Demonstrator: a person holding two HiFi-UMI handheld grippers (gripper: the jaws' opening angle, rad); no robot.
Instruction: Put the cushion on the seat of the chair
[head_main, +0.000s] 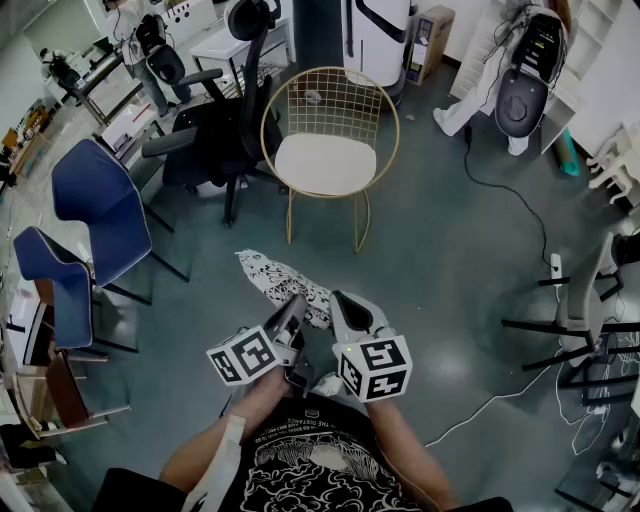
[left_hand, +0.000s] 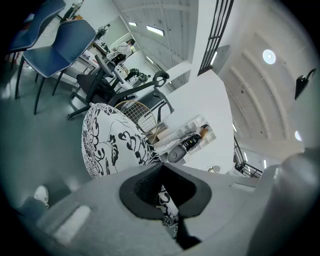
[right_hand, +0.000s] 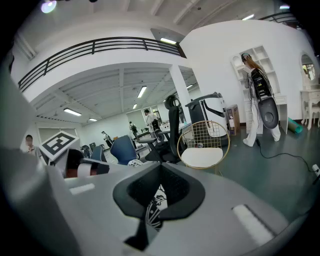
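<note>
Currently the cushion (head_main: 283, 283), black & white patterned, is held low just in front of the person, above the grey floor (head_main: 450, 260) and not on the chair. The left hand-held gripper (head_main: 296, 305) has its jaws pinched together w/ a fold of the patterned fabric between them; in the left gripper view the rest of the cushion bulges out to the far left of the jaws. The right hand-held gripper (head_main: 338, 302) is likewise clamped on a strip of the same fabric, just beside the left one at the cushion's near edge. The chair (head_main: 330, 140), gold wire frame w/ a white seat (head_main: 325, 165), stands farther off, approx. straight ahead, well apart from the cushion. A black office chair (head_main: 215, 130) sits just left of it, w/ two blue chairs (head_main: 100, 205) further left and nearer.
</note>
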